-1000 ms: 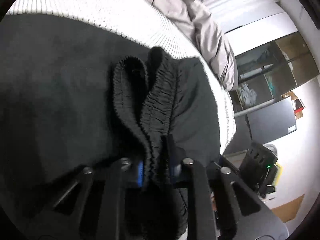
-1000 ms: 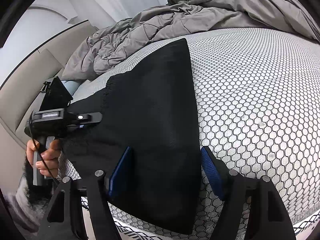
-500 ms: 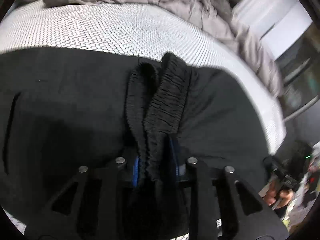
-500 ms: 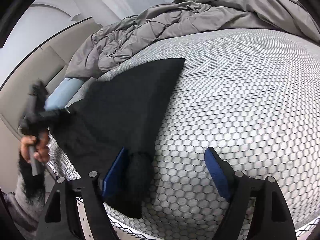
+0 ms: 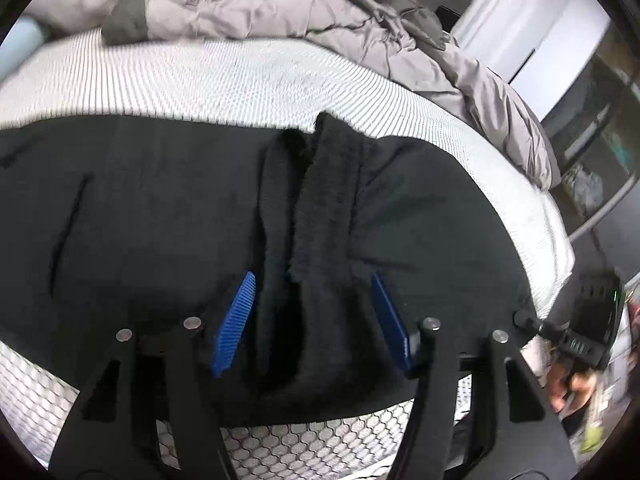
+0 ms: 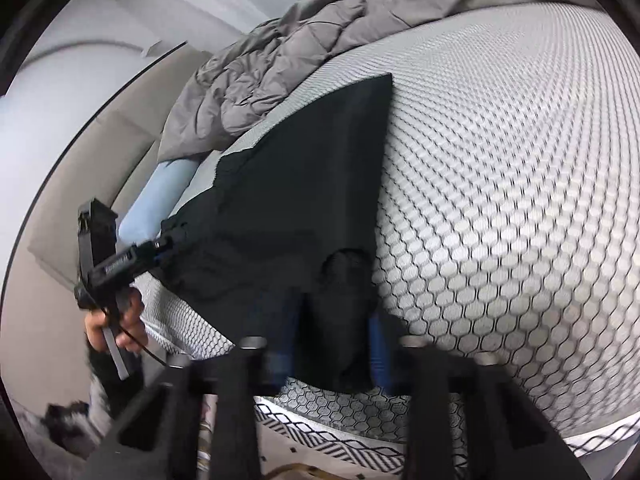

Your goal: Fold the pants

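Observation:
Black pants point(image 5: 140, 220) lie spread on the bed, their gathered waistband point(image 5: 328, 208) bunched in a ridge. My left gripper point(image 5: 312, 312) straddles that ridge. Its jaws are opening and the blue pads point(image 5: 236, 320) stand clear of the fabric on both sides. In the right wrist view the pants point(image 6: 304, 168) reach to the near edge of the mattress. There my right gripper point(image 6: 334, 332) is shut on a pinched fold of the black cloth point(image 6: 344, 280). The left gripper point(image 6: 160, 244) also shows at the pants' far end, held by a hand point(image 6: 116, 320).
The mattress point(image 6: 500, 200) has a white hexagon-patterned cover. A crumpled grey duvet point(image 5: 280, 4) is piled along the back. A light blue pillow point(image 6: 160, 200) lies by the beige headboard point(image 6: 80, 160). Dark shelving point(image 5: 592, 152) stands beyond the bed.
My left gripper's jaws have spread off the waistband and its view has swung across the bed. My right gripper has closed on the pants' near edge, bunching the cloth.

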A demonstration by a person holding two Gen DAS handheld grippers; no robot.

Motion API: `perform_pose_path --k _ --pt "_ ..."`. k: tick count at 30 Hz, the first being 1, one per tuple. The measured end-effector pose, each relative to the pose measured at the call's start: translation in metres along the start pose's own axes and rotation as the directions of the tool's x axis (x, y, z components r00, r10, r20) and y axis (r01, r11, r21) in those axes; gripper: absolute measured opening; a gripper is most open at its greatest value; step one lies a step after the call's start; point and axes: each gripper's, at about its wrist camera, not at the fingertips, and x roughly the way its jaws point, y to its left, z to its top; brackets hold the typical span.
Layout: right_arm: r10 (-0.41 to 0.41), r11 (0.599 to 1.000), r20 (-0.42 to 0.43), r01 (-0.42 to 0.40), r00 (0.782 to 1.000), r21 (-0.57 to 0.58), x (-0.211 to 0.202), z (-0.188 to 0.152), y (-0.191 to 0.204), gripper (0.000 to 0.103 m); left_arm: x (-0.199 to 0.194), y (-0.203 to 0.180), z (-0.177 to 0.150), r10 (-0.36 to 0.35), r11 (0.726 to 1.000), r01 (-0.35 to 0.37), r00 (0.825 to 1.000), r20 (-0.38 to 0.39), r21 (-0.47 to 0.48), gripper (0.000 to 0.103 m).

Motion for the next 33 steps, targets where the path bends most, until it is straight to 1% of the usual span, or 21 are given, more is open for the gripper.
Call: perform_pose_path --k 3,4,6,8,9,11,13,15,18,21,22,23,24,25,26,27,28,30,31,32,33 --pt "-0.016 1.0 0.058 0.017 0.998 -0.021 -0.018 -0.022 0.007 0.01 0.002 0.009 -0.009 -0.006 1.0 0.006 1.0 -0.004 -0.017 0.056" --pt "-0.017 1.0 0.054 0.018 0.998 -0.012 -0.02 -0.029 0.006 0.01 0.006 0.012 -0.009 -0.006 1.0 0.006 1.0 -0.004 -0.016 0.056" --pt "-0.045 0.999 0.018 0.045 0.999 0.002 -0.013 -0.037 0.002 0.01 0.009 0.011 -0.009 0.0 1.0 0.0 1.0 -0.003 -0.013 0.056" --pt "-0.02 0.999 -0.001 0.02 1.0 0.028 -0.009 -0.037 -0.001 0.01 0.009 0.009 -0.009 0.008 1.0 -0.008 1.0 -0.003 -0.011 0.056" --pt "0.0 0.999 0.006 0.0 1.0 0.04 -0.012 -0.035 -0.001 0.014 0.008 0.009 -0.009 0.008 1.0 -0.008 1.0 -0.002 -0.008 0.056" --pt "0.004 0.999 0.02 -0.005 1.0 0.053 -0.018 -0.029 0.001 0.023 0.007 0.009 -0.01 0.008 1.0 -0.008 1.0 -0.001 -0.008 0.056" --pt "0.008 0.998 0.065 -0.013 0.998 0.067 -0.026 -0.021 -0.001 0.038 0.006 0.01 -0.011 0.008 1.0 -0.008 1.0 0.0 -0.003 0.056" --pt "0.016 0.997 0.096 -0.023 0.995 0.074 -0.025 -0.011 -0.001 0.042 0.006 0.01 -0.014 0.014 1.0 -0.015 1.0 0.009 0.011 0.056" --pt "0.008 0.995 0.126 -0.02 0.992 0.097 -0.017 0.012 -0.007 0.046 0.007 0.005 -0.02 0.038 0.998 -0.039 0.999 0.022 0.04 0.056" --pt "0.044 0.983 0.104 -0.062 0.994 0.172 0.008 0.037 -0.027 0.046 0.009 0.001 -0.025 0.054 0.996 -0.056 0.998 0.031 0.068 0.056" --pt "0.062 0.979 0.098 -0.08 0.993 0.187 0.015 0.044 -0.029 0.046 0.01 0.001 -0.025 0.055 0.996 -0.058 0.998 0.034 0.072 0.056" --pt "0.094 0.974 0.088 -0.11 0.992 0.199 0.022 0.05 -0.033 0.044 0.01 0.002 -0.026 0.056 0.996 -0.058 0.998 0.035 0.075 0.056" --pt "0.145 0.962 0.077 -0.159 0.986 0.223 0.03 0.056 -0.035 0.029 0.011 0.001 -0.026 0.058 0.995 -0.061 0.998 0.039 0.077 0.056" --pt "0.173 0.948 0.058 -0.182 0.983 0.262 0.036 0.063 -0.039 0.021 0.012 0.0 -0.026 0.056 0.995 -0.059 0.998 0.041 0.076 0.057" --pt "0.182 0.939 0.055 -0.19 0.982 0.285 0.039 0.07 -0.043 0.018 0.013 -0.001 -0.026 0.05 0.996 -0.053 0.998 0.041 0.078 0.057" --pt "0.192 0.938 0.066 -0.203 0.979 0.282 0.04 0.08 -0.044 0.014 0.016 -0.005 -0.025 0.047 0.996 -0.05 0.998 0.039 0.079 0.057" --pt "0.167 0.947 0.07 -0.18 0.983 0.266 0.04 0.093 -0.042 0.013 0.019 -0.009 -0.024 0.042 0.996 -0.045 0.998 0.037 0.08 0.057" --pt "0.071 0.971 0.059 -0.082 0.996 0.226 0.044 0.114 -0.037 0.014 0.024 -0.014 -0.023 0.041 0.995 -0.044 0.999 0.032 0.088 0.059" --pt "-0.01 0.981 0.042 0.002 0.999 0.192 0.048 0.121 -0.033 0.018 0.026 -0.017 -0.023 0.057 0.993 -0.06 0.998 0.031 0.1 0.059" --pt "-0.096 0.982 0.011 0.093 0.995 0.165 0.054 0.125 -0.03 0.02 0.025 -0.019 -0.024 0.067 0.992 -0.07 0.997 0.032 0.107 0.06" --pt "-0.126 0.981 -0.008 0.126 0.992 0.151 0.055 0.123 -0.028 0.022 0.024 -0.019 -0.024 0.072 0.991 -0.075 0.997 0.033 0.111 0.062"
